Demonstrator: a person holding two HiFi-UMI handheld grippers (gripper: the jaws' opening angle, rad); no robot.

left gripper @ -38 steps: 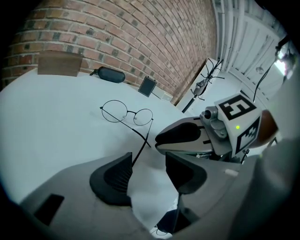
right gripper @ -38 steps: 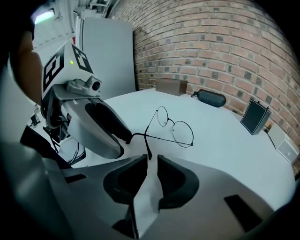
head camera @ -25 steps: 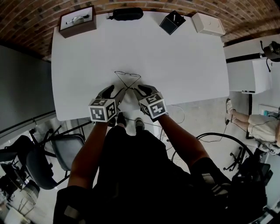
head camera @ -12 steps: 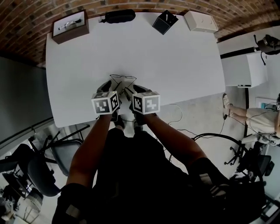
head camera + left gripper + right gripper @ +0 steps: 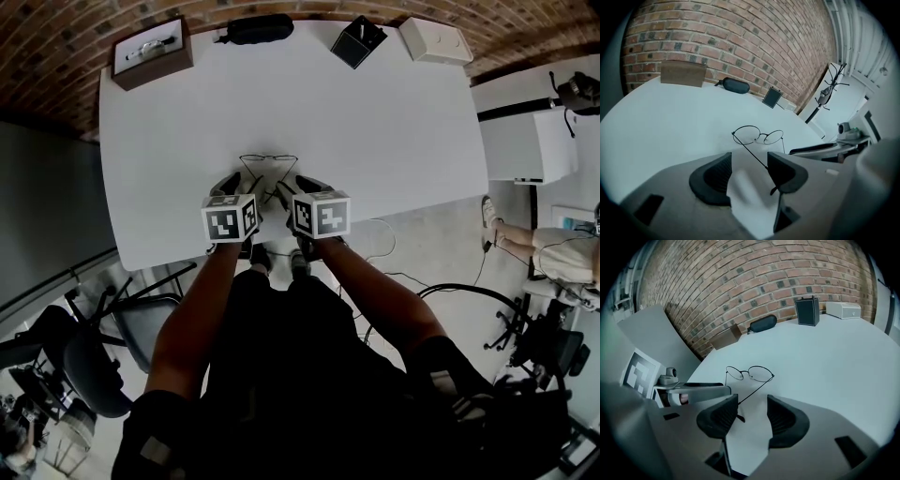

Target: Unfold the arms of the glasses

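Note:
Thin wire glasses (image 5: 269, 162) with round lenses lie on the white table (image 5: 375, 131), just beyond both grippers. My left gripper (image 5: 246, 190) is open; in the left gripper view one arm (image 5: 752, 152) of the glasses (image 5: 759, 136) runs back between its jaws and rests by the right-hand pad (image 5: 780, 171). My right gripper (image 5: 292, 190) is also open and its jaws have just been opening. In the right gripper view the other arm (image 5: 754, 392) of the glasses (image 5: 750, 373) ends between its jaws, beside the left-hand pad (image 5: 723, 416), unpressed.
Along the table's far edge stand a brown box (image 5: 152, 52), a black glasses case (image 5: 261, 28), a black holder (image 5: 358, 42) and a white box (image 5: 434, 39). The near table edge (image 5: 187, 251) lies just under my hands. Chairs (image 5: 84, 366) stand on the floor.
The two grippers have come closer together near the glasses. The right gripper has rolled, so its marker cube now shows a different face. The glasses stay on the table.

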